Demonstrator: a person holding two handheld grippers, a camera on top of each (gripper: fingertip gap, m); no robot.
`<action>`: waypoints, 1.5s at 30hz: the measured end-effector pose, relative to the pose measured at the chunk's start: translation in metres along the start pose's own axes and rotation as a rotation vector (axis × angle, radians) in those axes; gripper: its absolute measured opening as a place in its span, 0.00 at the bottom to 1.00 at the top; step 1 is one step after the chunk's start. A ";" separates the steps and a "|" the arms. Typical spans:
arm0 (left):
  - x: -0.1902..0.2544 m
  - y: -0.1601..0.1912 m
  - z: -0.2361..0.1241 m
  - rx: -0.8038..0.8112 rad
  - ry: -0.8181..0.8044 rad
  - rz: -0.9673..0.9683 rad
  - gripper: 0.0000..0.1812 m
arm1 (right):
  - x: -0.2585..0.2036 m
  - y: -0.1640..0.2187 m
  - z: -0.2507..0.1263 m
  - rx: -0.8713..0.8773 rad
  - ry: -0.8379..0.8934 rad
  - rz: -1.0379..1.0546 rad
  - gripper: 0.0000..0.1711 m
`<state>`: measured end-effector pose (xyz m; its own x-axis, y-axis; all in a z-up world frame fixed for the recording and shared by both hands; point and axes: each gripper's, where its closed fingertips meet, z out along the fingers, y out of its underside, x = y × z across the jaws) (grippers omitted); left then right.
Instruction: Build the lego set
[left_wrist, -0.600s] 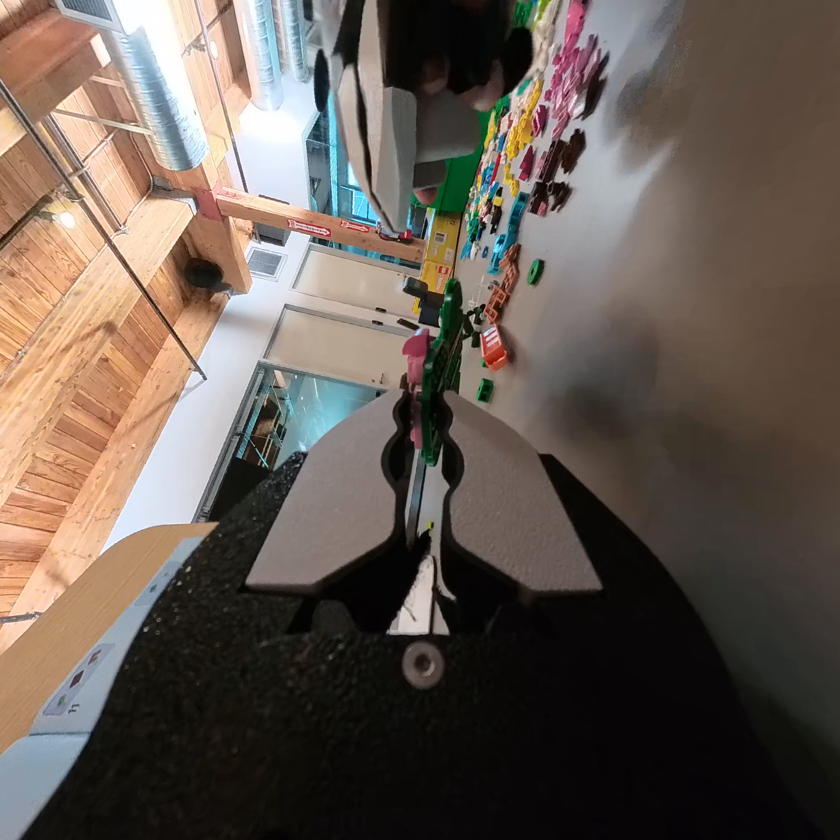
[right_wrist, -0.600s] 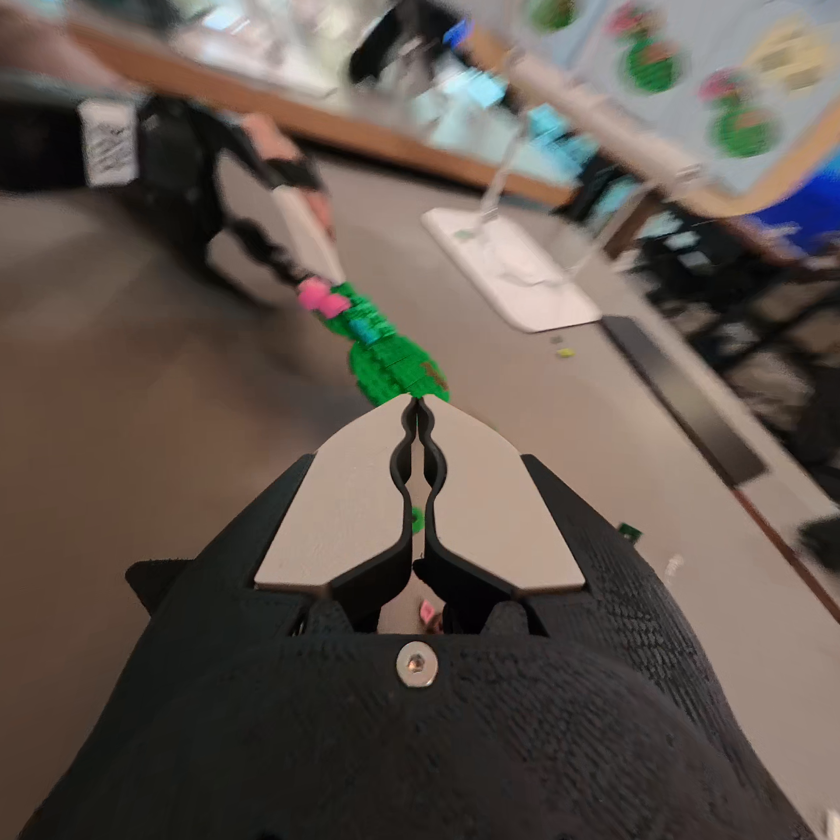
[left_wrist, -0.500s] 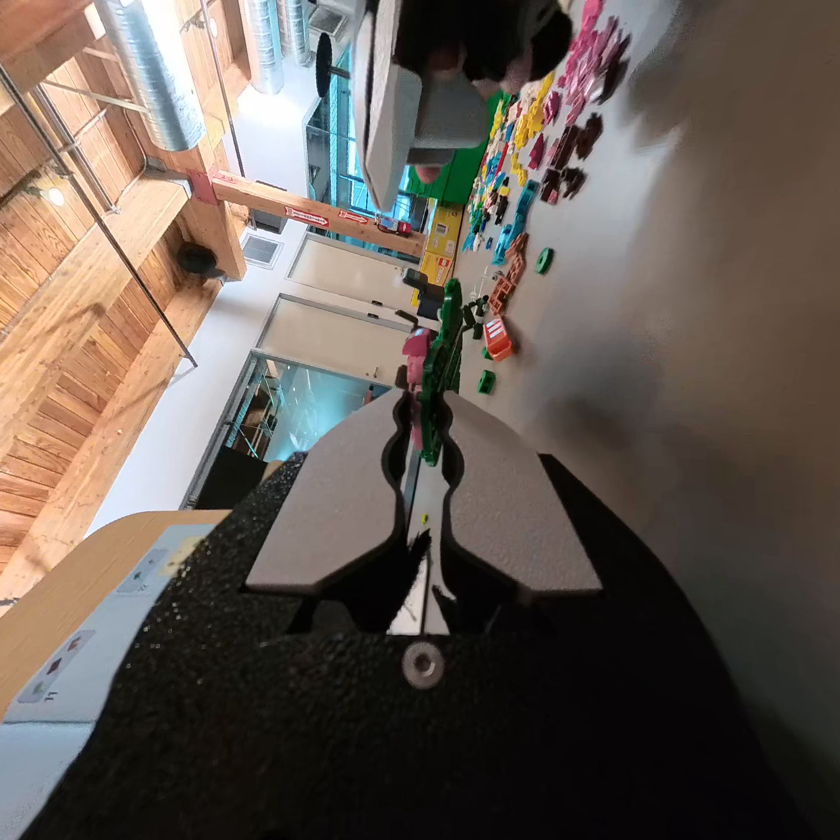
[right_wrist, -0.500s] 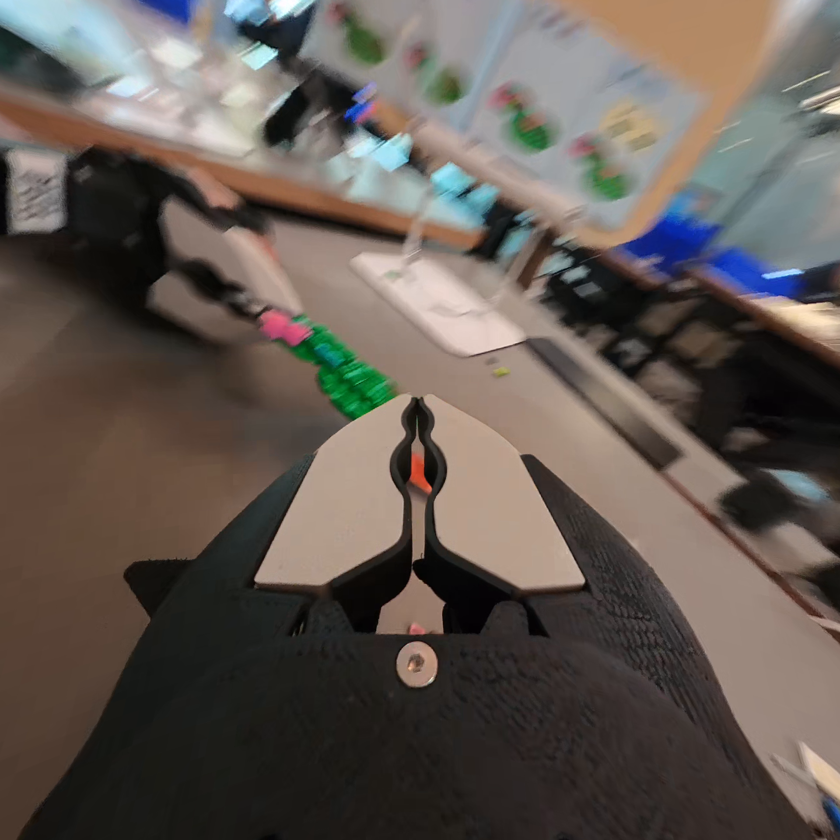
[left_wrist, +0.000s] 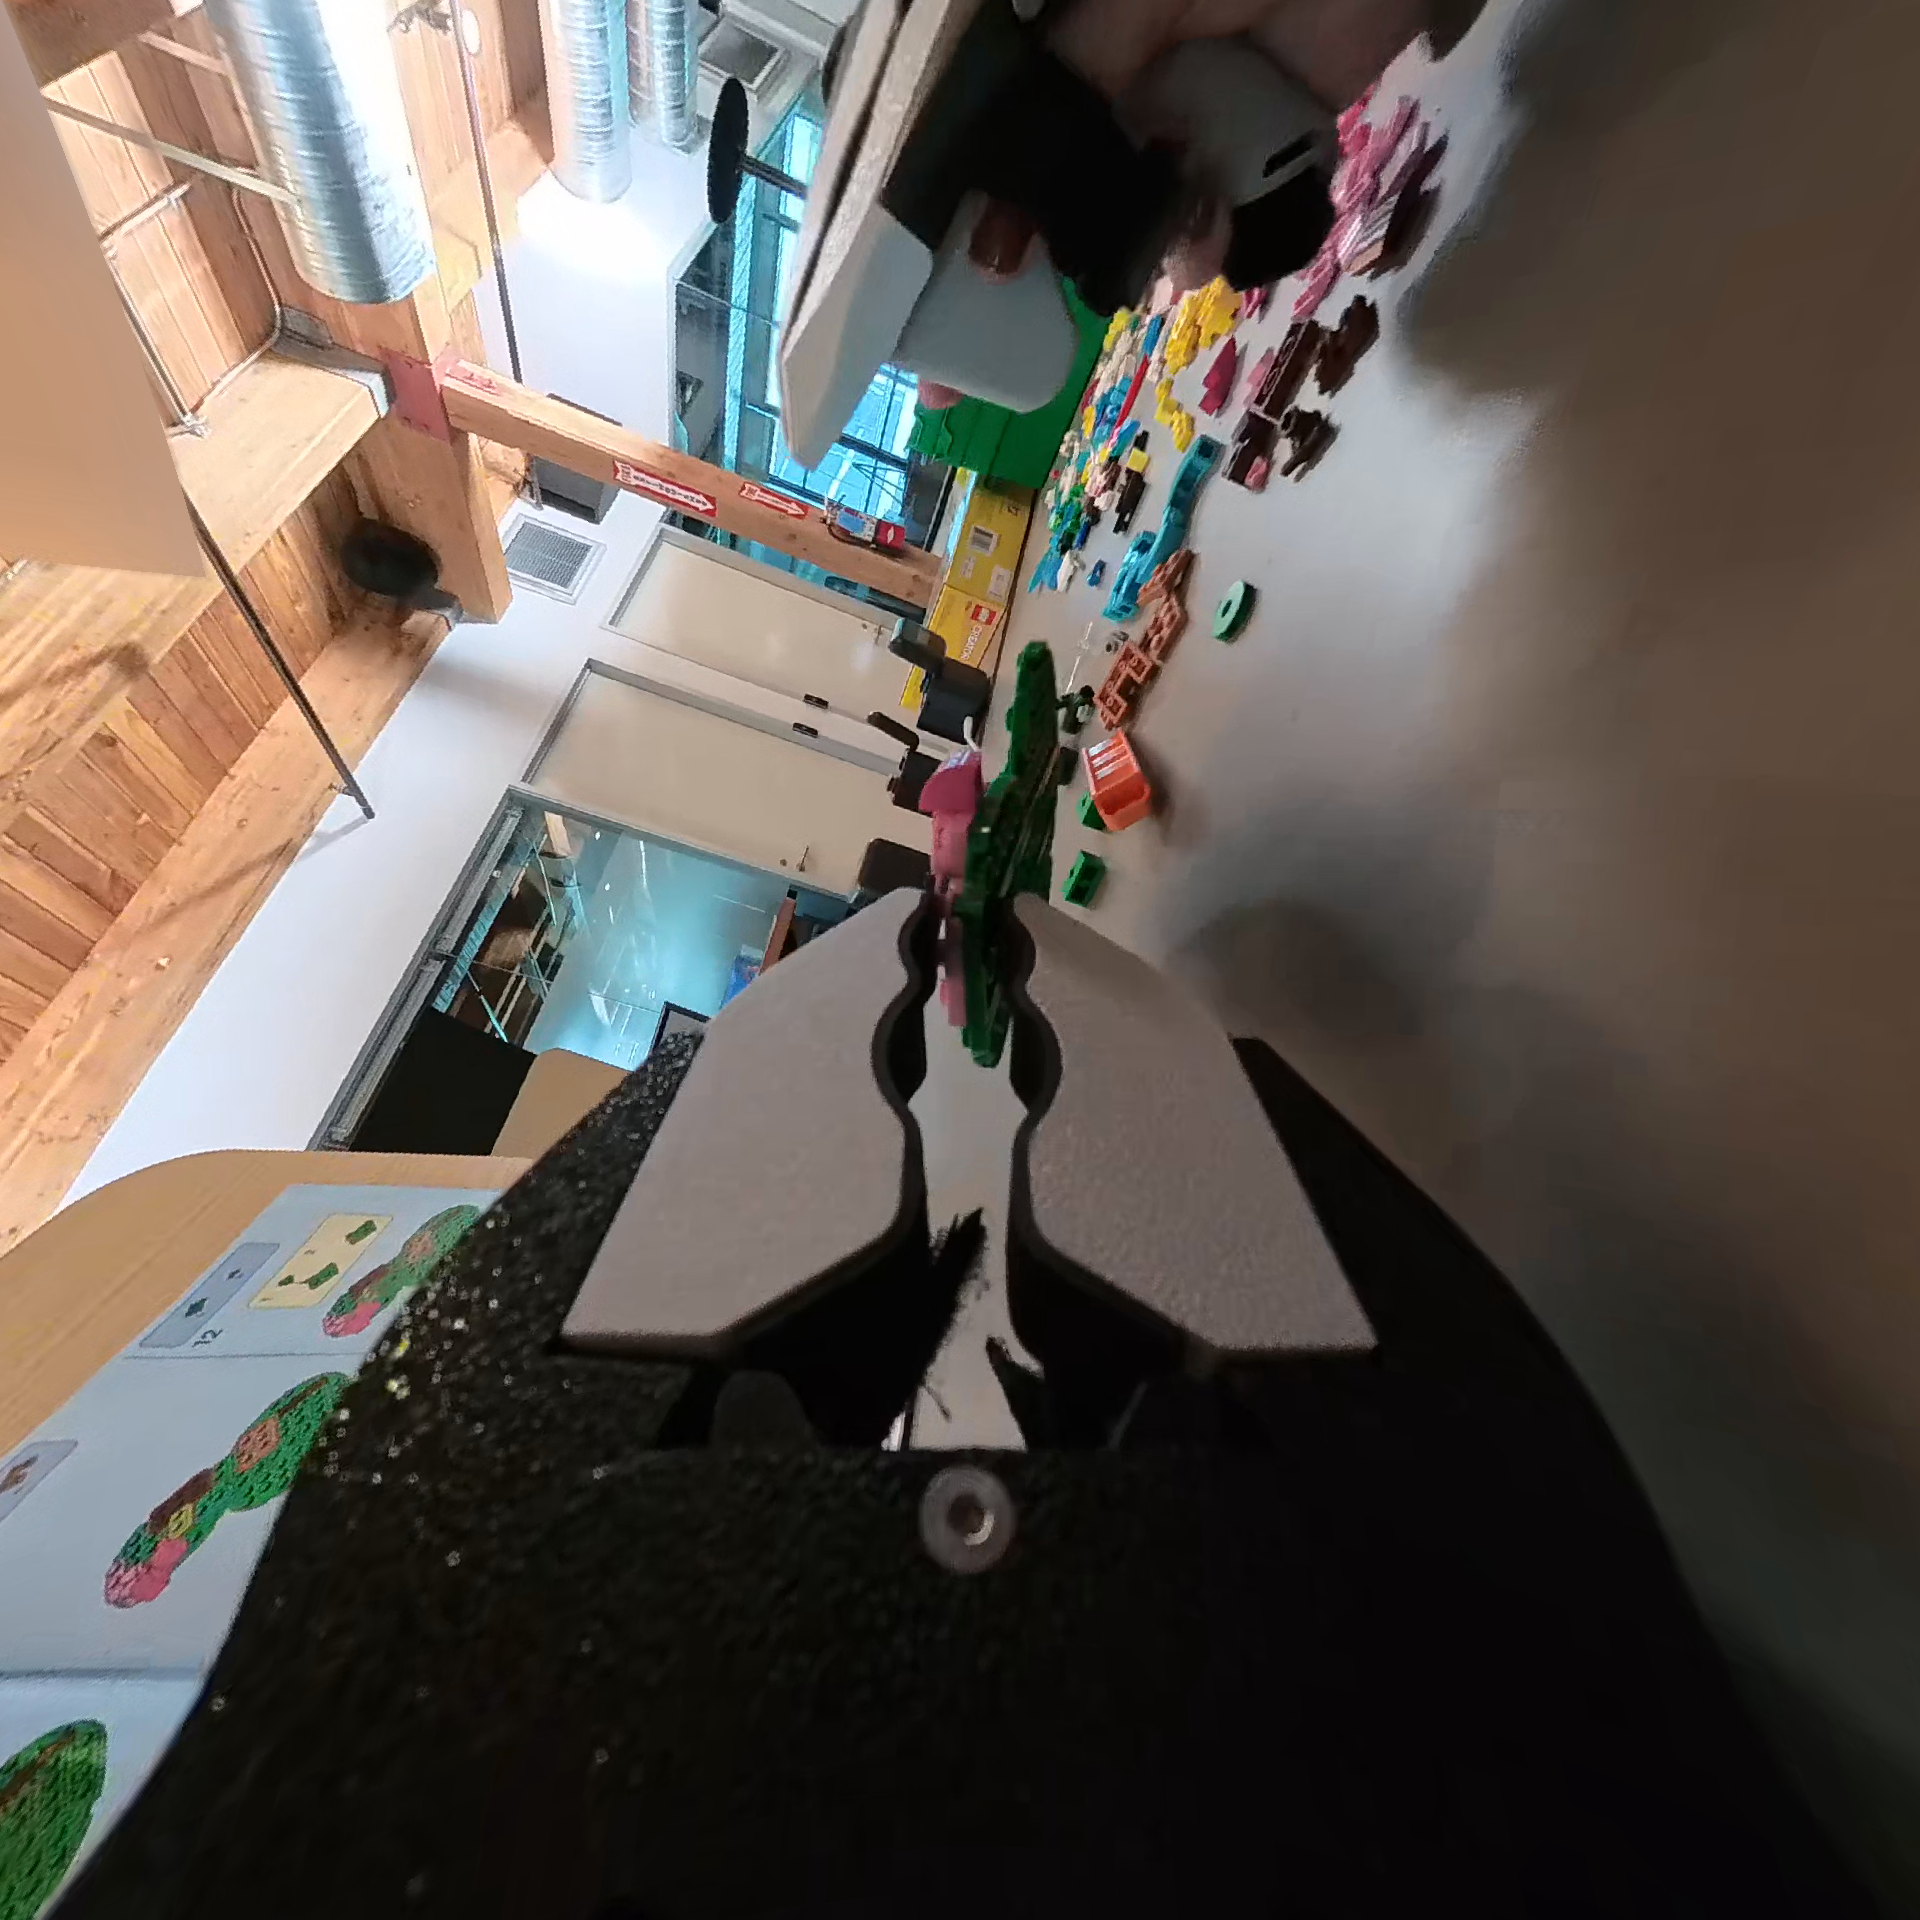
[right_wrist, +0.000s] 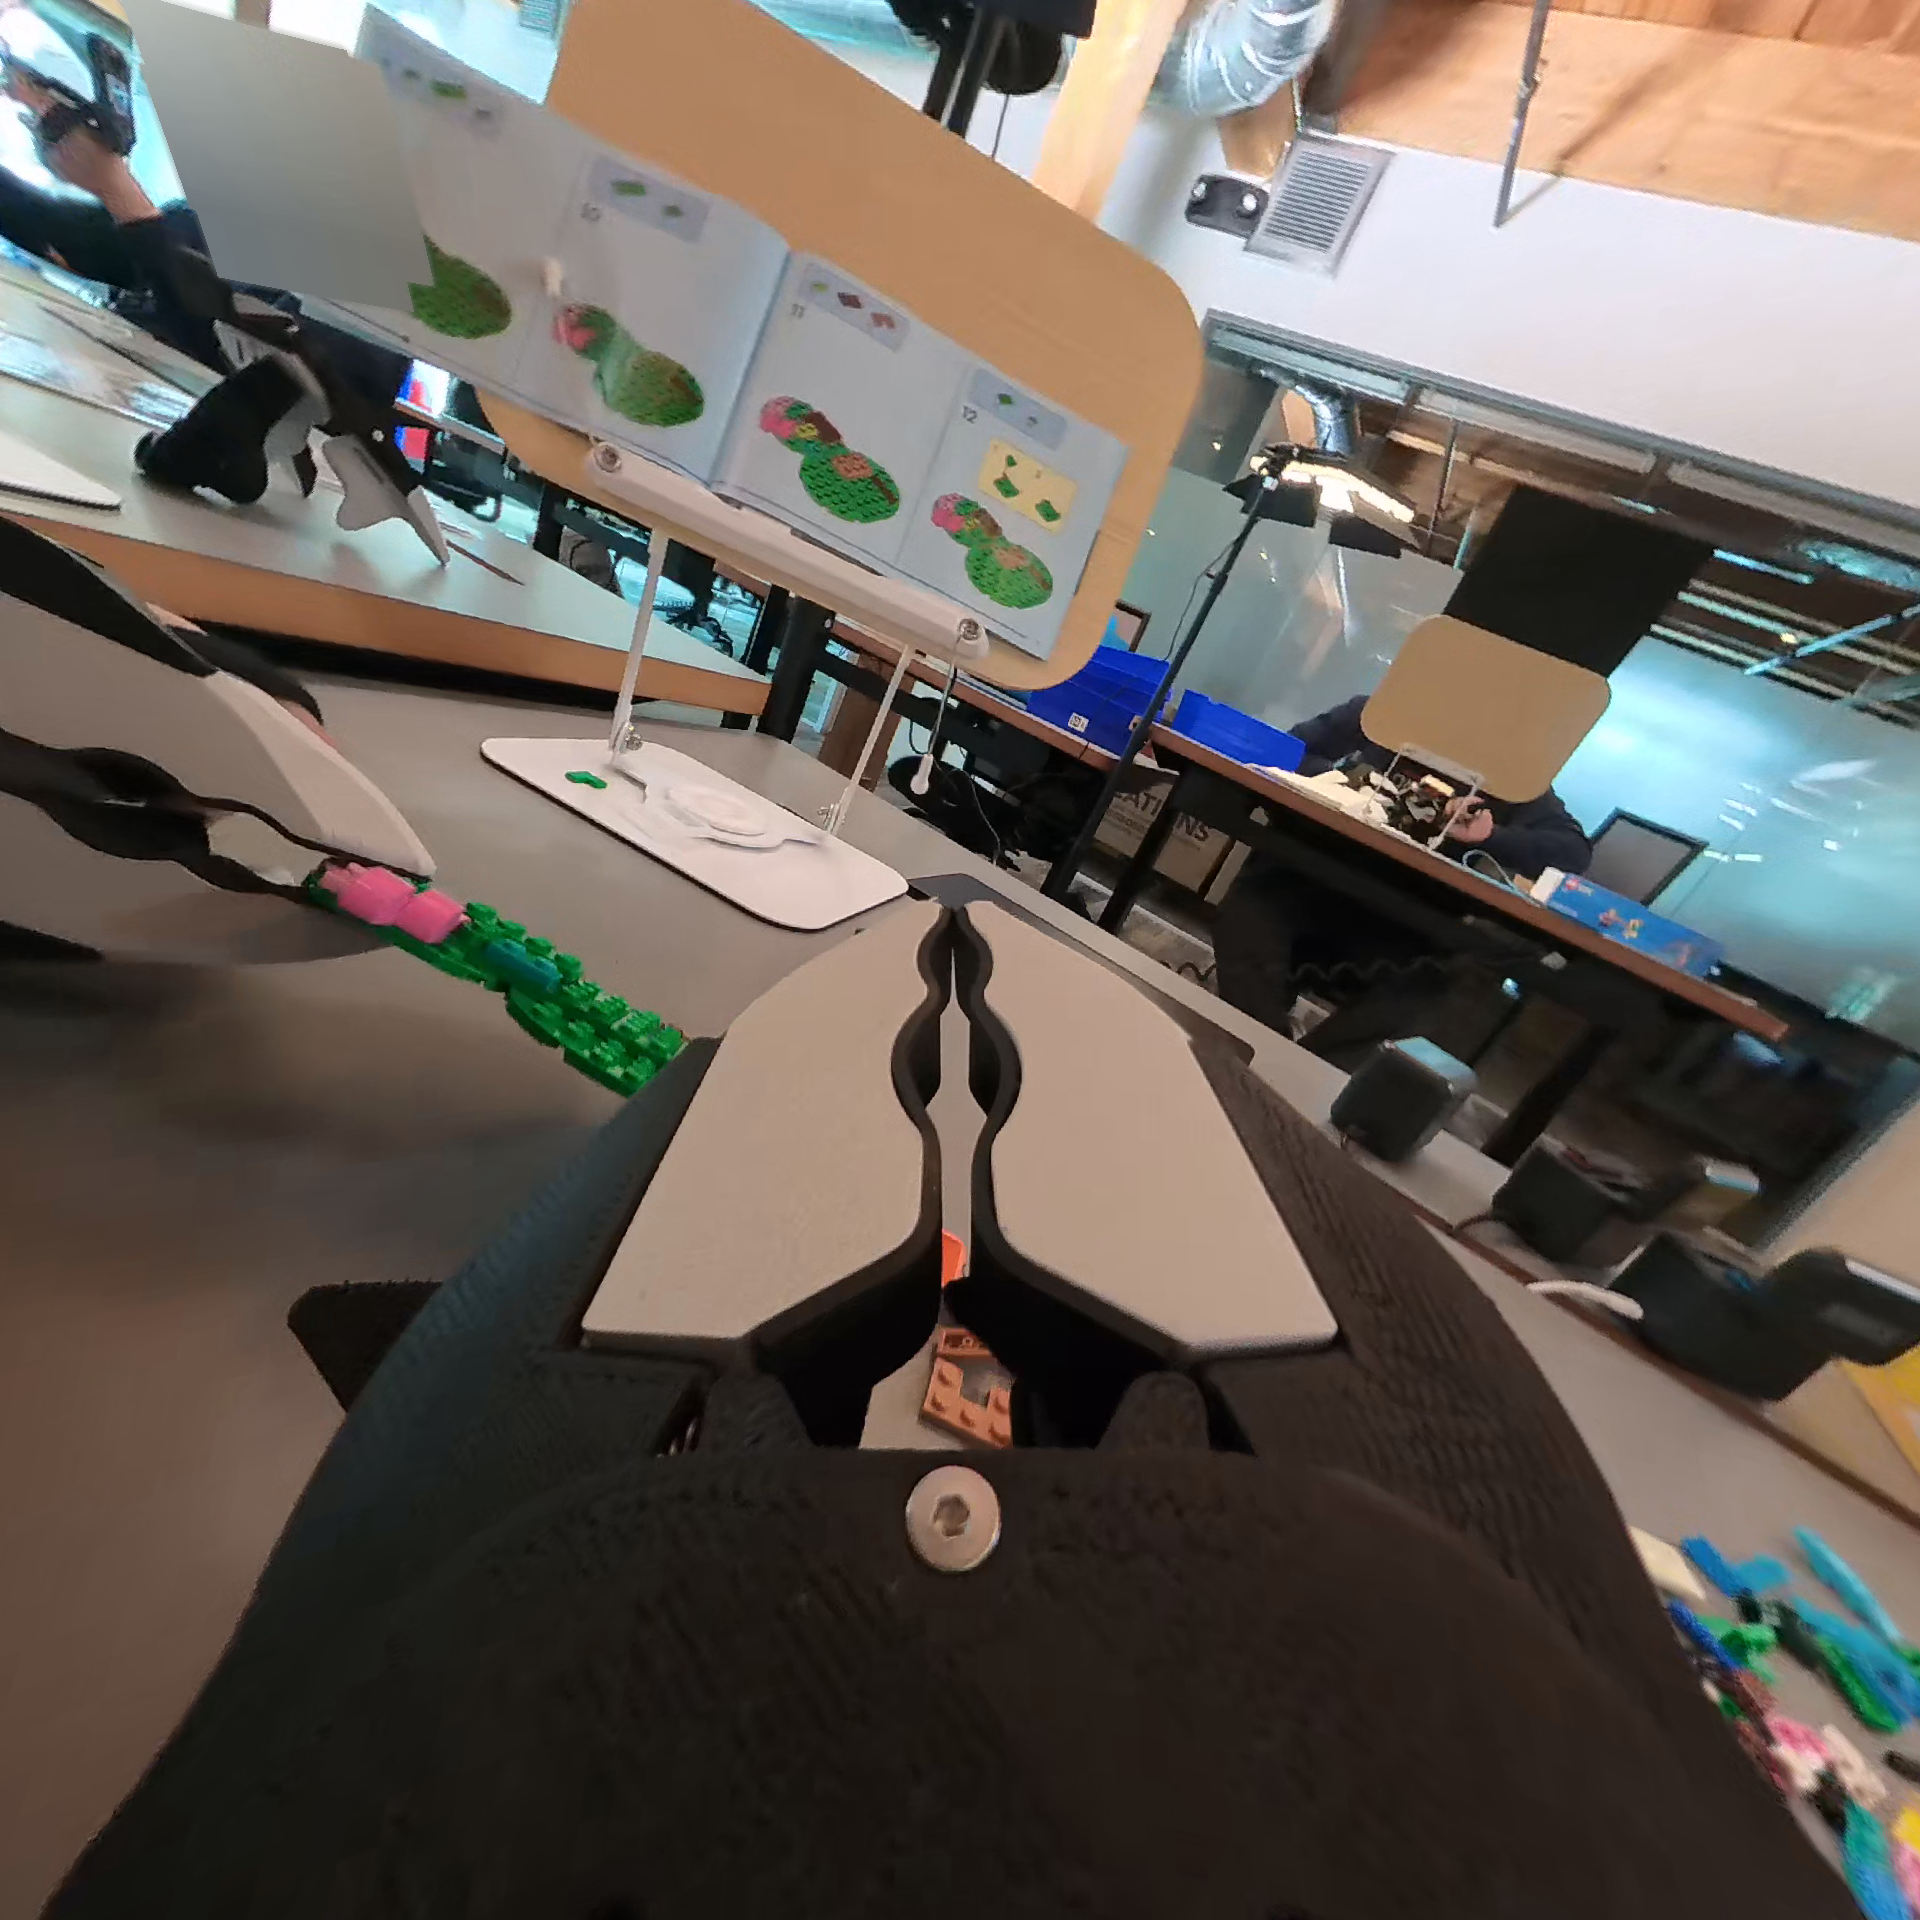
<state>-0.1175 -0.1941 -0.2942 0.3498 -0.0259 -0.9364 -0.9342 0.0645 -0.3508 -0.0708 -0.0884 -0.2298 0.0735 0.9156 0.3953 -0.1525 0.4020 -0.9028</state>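
Room: timber-ceilinged workshop, grey worktop (right_wrist: 260, 1164) under everything.
Landmark: the instruction stand (right_wrist: 727, 488) at the worktop's far side.
Green plate build (right_wrist: 551, 987): in front of the stand, held edge-on above the worktop.
Left tongs (left_wrist: 966, 956): narrow, clamped on the build's pink end.
Right tongs (right_wrist: 954, 920): pressed together, nothing visibly held, level with the build's free end.
Loose bricks (left_wrist: 1174, 457): farther from the stand than the build.
Advice: I judged a fresh brick was needed; I would keep the left grip steady and the studs facing the right tongs.

Green lego plate (left_wrist: 1003, 831), pink bricks (right_wrist: 390, 901); grey table (left_wrist: 1558, 727).
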 end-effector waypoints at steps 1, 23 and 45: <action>-0.001 0.000 0.000 -0.001 -0.002 -0.008 0.06 | 0.001 0.001 -0.001 0.000 0.004 0.010 0.00; -0.001 0.003 0.000 -0.011 0.002 -0.041 0.06 | -0.011 0.004 -0.004 0.038 -0.028 -0.043 0.00; 0.002 0.003 0.000 -0.011 0.014 -0.016 0.06 | -0.024 -0.010 -0.011 0.081 -0.055 -0.055 0.00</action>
<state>-0.1197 -0.1940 -0.2968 0.3641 -0.0409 -0.9305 -0.9292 0.0526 -0.3659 -0.0602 -0.1149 -0.2322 0.0297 0.8904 0.4542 -0.2290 0.4483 -0.8640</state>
